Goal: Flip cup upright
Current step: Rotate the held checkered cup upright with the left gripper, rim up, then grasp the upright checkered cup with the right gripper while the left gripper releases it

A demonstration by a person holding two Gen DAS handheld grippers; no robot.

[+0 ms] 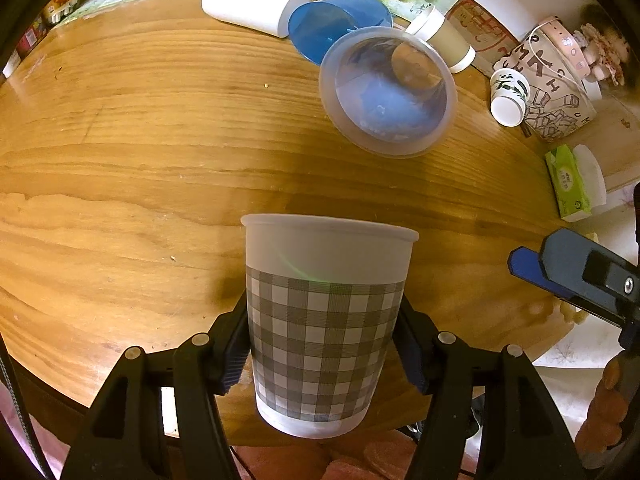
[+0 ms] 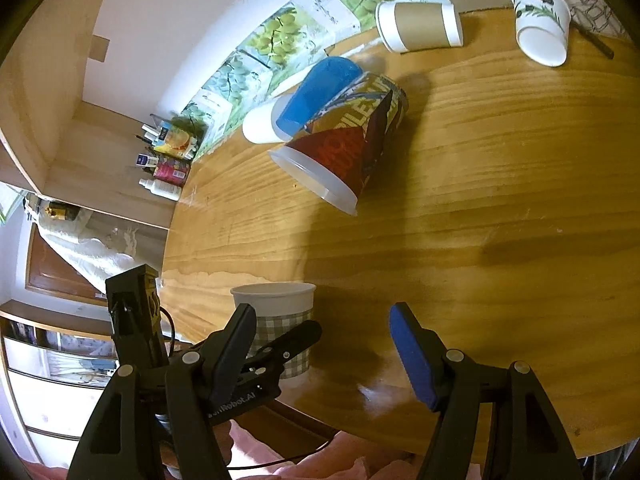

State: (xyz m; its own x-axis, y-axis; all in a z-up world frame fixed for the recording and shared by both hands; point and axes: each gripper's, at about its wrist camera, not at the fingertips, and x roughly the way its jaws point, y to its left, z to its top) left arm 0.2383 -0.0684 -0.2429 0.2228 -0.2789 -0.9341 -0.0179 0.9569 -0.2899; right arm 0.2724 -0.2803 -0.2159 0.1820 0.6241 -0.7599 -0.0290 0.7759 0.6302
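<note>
The left claw (image 1: pixel 322 344) is clamped on the checked cup (image 1: pixel 324 320), one blue-padded finger pressed against each side of the cup's lower half. The cup stands upright, mouth up, at the near edge of the desk (image 1: pixel 120 184). Whether its base rests on the wood or sits just above it cannot be told from the left wrist view. The cup is a tapered paper cup, narrower at the base, with a rolled white rim, a plain white band below the rim, a grey-and-white gingham band around the body, and a thin white strip at the foot. In the right wrist view the same cup (image 2: pixel 276 312) appears at the near edge of the desk, partly hidden behind the left tool.

The right claw (image 2: pixel 324 350) has its fingers spread apart and grips nothing; it sits to the right of the cup, over the near edge of the desk.

Toward the middle of the desk, a printed plastic cup (image 2: pixel 344 148) lies on its side, mouth facing the near edge. Touching it on the far side is a blue cup (image 1: pixel 332 24), also on its side, with a white cylinder (image 1: pixel 252 0) lying beside that. Along the far edge lie a brown-sleeved paper cup (image 2: pixel 420 26) and a white cup with a green print (image 2: pixel 540 20), both tipped over. A green tissue pack (image 1: pixel 568 184) lies at the desk's right edge.
</note>
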